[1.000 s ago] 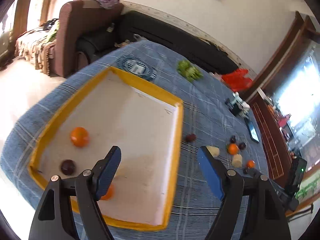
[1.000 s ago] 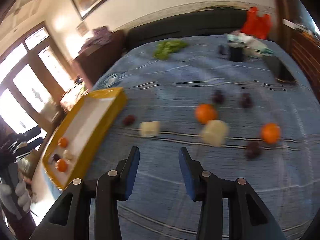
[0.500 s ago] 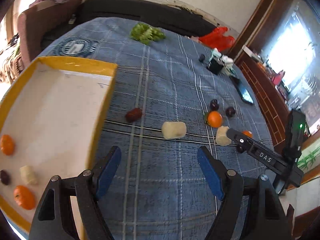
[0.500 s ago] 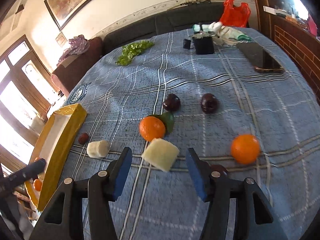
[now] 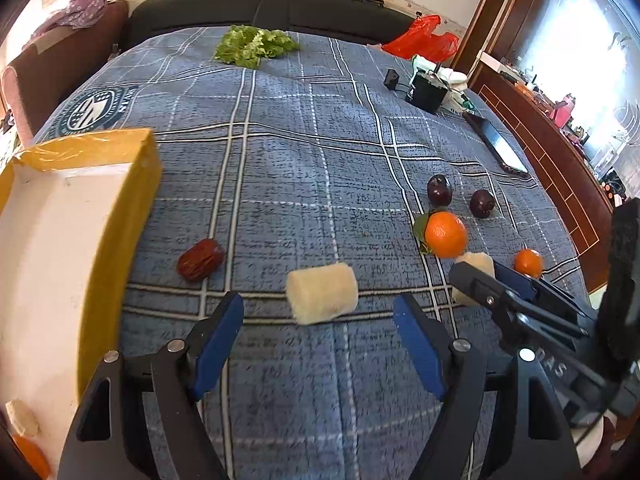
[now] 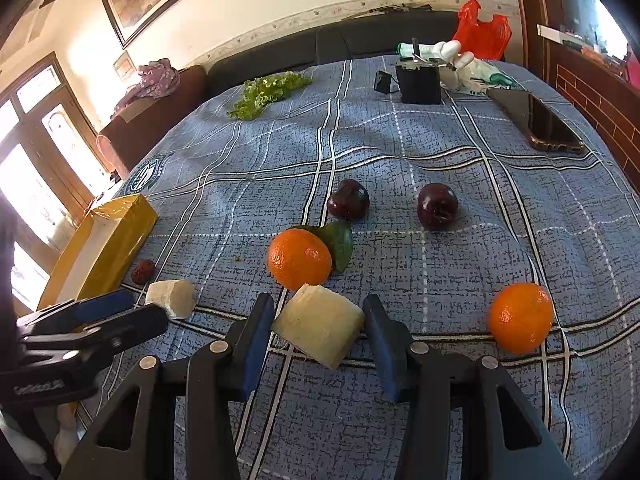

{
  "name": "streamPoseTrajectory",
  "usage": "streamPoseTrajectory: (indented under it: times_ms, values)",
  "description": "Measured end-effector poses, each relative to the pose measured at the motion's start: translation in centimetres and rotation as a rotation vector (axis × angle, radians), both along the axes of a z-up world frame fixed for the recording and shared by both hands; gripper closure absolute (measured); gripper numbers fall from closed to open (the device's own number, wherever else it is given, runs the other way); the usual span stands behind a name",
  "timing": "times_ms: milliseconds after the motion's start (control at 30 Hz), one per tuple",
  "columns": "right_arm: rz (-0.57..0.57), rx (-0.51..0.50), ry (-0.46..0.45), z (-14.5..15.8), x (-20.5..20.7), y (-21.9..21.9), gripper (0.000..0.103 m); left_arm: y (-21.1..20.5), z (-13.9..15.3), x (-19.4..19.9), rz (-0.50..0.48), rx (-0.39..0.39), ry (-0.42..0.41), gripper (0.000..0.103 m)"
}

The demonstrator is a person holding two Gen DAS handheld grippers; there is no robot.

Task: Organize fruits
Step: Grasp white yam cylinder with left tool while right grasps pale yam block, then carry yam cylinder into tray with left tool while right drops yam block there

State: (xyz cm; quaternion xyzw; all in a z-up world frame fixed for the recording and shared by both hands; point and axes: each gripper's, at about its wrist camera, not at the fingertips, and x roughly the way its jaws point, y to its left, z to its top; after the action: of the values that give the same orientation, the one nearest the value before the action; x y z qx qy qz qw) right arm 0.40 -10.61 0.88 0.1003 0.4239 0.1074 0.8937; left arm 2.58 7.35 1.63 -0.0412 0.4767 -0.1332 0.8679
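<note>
- The yellow tray [image 6: 108, 240] sits at the left edge of the tablecloth [image 6: 400, 168].
- The date [image 6: 143, 271] lies just right of the tray; a pale chunk [image 6: 171, 298] lies near it, toward the camera.
- The leafed orange [image 6: 300, 262] lies mid-table, with two plums [image 6: 348, 200] [image 6: 437, 206] behind it.
- A second pale chunk [image 6: 320, 330] lies just before the leafed orange.
- The second orange [image 6: 520, 317] lies well to the right.
- The lettuce [image 6: 268, 92] and phone [image 6: 536, 120] lie toward the far edge.

Blue plaid cloth [image 6: 440, 280]; yellow tray [image 5: 116, 208]; orange tangerine [image 6: 300, 263].
</note>
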Motion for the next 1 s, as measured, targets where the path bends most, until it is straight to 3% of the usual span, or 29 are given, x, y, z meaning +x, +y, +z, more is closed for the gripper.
streamPoseTrajectory:
  times_ms: [267, 300, 333, 367, 533, 700, 867, 1000]
  values:
    - [0.001, 0.013, -0.002, 0.0, -0.1, -0.1, 0.053, -1.1, -1.3, 1.1, 0.000, 0.024, -0.005, 0.035]
    - [0.001, 0.013, -0.003, 0.0, -0.1, -0.1, 0.053, -1.4, -1.3, 1.1, -0.001, 0.040, -0.017, 0.043]
    - [0.001, 0.014, -0.004, 0.0, -0.1, -0.1, 0.053, -1.6, -1.3, 1.0, 0.000, 0.060, -0.031, 0.063]
    - [-0.001, 0.014, -0.005, 0.0, -0.3, -0.1, 0.053, -1.8, -1.4, 0.9, -0.003, 0.087, -0.044, 0.068]
    - [-0.001, 0.011, -0.013, 0.2, -0.4, 0.0, 0.053, -1.0, -0.7, -0.1, 0.021, 0.050, -0.053, 0.068]
    - [0.003, -0.017, -0.059, 0.8, -1.1, 0.5, 0.054, 1.1, 1.7, -2.4, 0.051, -0.007, -0.085, 0.068]
    - [-0.004, -0.057, -0.096, 1.5, -1.6, 1.1, 0.054, 5.5, 4.9, -5.0, 0.120, -0.043, -0.125, 0.067]
    - [0.015, -0.010, -0.092, 3.1, -2.4, 2.1, 0.053, 10.6, 6.8, -6.2, 0.217, -0.018, -0.164, 0.067]
